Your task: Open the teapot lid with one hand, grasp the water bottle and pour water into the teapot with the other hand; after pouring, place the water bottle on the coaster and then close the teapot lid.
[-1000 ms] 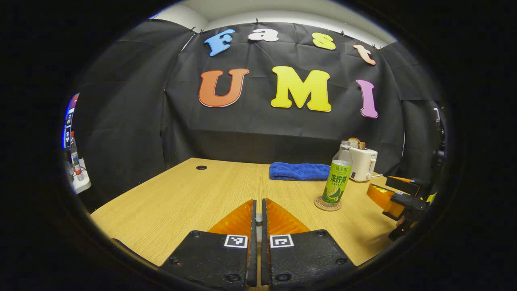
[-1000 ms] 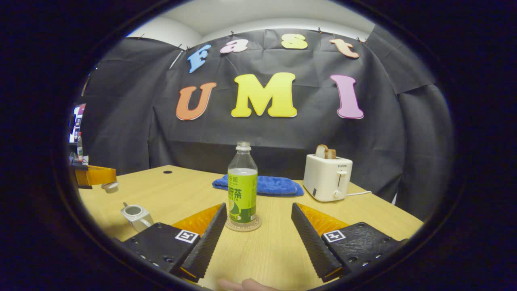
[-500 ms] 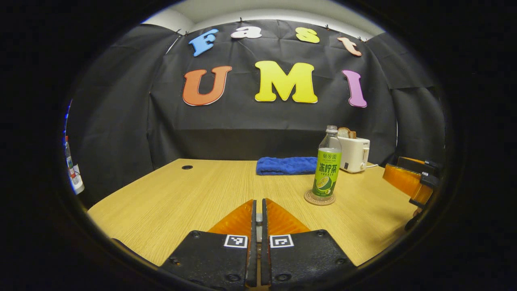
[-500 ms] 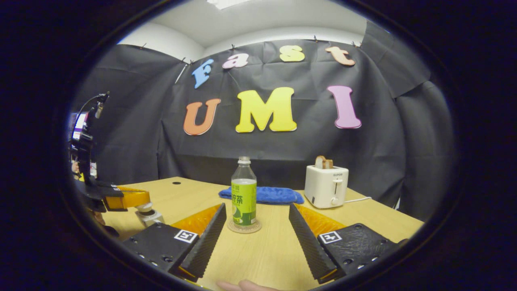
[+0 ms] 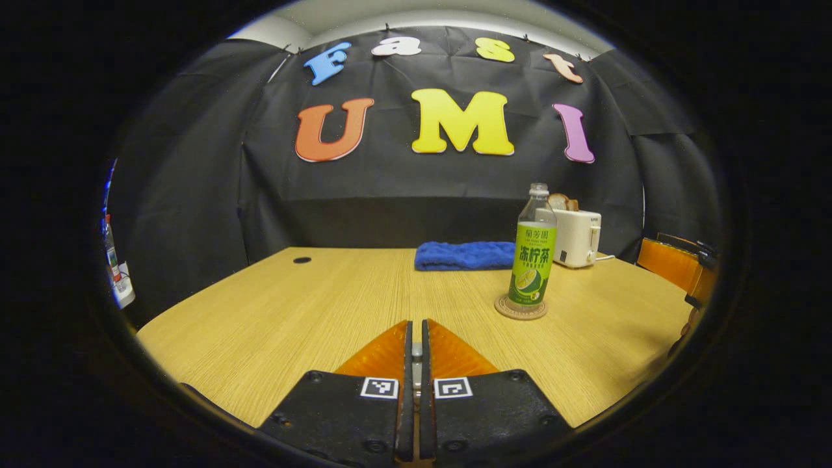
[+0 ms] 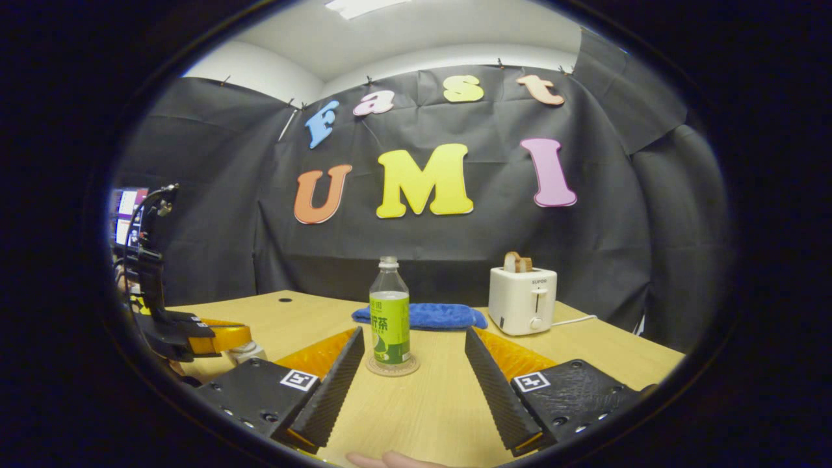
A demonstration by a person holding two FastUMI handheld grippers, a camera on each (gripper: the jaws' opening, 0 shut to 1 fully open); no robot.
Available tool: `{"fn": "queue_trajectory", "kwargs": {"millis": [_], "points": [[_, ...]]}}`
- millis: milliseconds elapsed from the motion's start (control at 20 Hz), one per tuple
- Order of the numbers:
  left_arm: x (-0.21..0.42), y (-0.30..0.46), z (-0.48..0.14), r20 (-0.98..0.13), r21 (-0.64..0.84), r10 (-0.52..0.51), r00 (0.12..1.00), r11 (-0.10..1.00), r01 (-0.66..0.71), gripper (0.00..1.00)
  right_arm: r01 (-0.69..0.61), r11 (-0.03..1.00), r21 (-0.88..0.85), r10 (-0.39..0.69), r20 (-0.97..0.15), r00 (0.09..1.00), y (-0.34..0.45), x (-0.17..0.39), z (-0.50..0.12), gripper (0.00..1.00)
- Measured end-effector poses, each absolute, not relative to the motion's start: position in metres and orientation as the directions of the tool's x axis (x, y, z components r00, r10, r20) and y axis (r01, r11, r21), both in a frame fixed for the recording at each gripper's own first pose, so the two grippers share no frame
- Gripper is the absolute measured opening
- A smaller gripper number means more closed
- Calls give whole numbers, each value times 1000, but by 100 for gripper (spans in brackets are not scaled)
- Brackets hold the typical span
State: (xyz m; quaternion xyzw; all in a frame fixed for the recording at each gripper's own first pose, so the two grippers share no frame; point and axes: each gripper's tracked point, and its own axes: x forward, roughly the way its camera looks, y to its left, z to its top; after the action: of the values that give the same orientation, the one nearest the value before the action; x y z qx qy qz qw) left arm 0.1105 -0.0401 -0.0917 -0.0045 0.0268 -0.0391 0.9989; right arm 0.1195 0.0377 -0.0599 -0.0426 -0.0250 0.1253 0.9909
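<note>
The green-labelled water bottle (image 5: 533, 260) (image 6: 390, 318) stands upright on a round coaster (image 5: 520, 307) (image 6: 392, 366). In the right gripper view my right gripper (image 6: 413, 380) is open, a little short of the bottle, which lines up with the gap between its fingers. At that view's left, my left gripper (image 6: 234, 337) sits right over the white teapot (image 6: 250, 354), which is mostly hidden. In the left gripper view my left gripper (image 5: 416, 323) is shut, with a small grey piece of the teapot lid (image 5: 416, 351) pinched between the fingers. My right gripper (image 5: 669, 270) shows at the far right.
A blue towel (image 6: 422, 315) lies at the back of the wooden table (image 5: 292, 312). A white toaster (image 6: 523, 299) with toast stands at the back right. A cable hole (image 5: 301, 260) is at the back left. A person's finger (image 6: 390, 460) shows at the bottom edge.
My left gripper came down with the lid from above the table onto the teapot. My right gripper drew back a little from the bottle and tilted upward.
</note>
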Motion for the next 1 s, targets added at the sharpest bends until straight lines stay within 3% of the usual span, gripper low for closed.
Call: {"fn": "queue_trajectory", "kwargs": {"millis": [250,350,400,450,500,600,750,850,900,1000], "points": [[114,-45,-93,-36,81,-47,998,996,49,8,-228,968,-102,233,40,972,37,117,-57,93],[112,-48,-93,-52,104,-62,997,992,67,14,-216,972,-98,220,35,975,39,112,-55,93],[110,-48,-90,-45,102,-64,997,992,69,27,-211,972,-99,216,37,976,40,108,-53,93],[107,-45,-84,-34,95,-58,998,994,61,31,-202,974,-104,207,41,978,39,105,-50,93],[105,-44,-76,-27,82,-55,998,995,57,49,-192,975,-111,198,44,979,39,102,-47,93],[98,-45,-64,-22,38,-59,998,997,60,75,-176,977,-119,183,46,982,40,91,-41,94],[83,-39,-43,-7,-5,-49,999,999,49,82,-161,981,-108,166,43,985,46,76,-30,93],[73,-20,-33,-26,-12,18,1000,1000,-19,86,-141,984,-109,146,42,988,44,65,-23,93],[66,-15,-25,-19,-10,28,999,1000,-28,97,-128,986,-109,134,44,990,42,59,-18,93],[52,-7,-12,-10,-31,34,999,999,-34,99,-112,988,-105,117,39,992,39,47,-11,94]]}}
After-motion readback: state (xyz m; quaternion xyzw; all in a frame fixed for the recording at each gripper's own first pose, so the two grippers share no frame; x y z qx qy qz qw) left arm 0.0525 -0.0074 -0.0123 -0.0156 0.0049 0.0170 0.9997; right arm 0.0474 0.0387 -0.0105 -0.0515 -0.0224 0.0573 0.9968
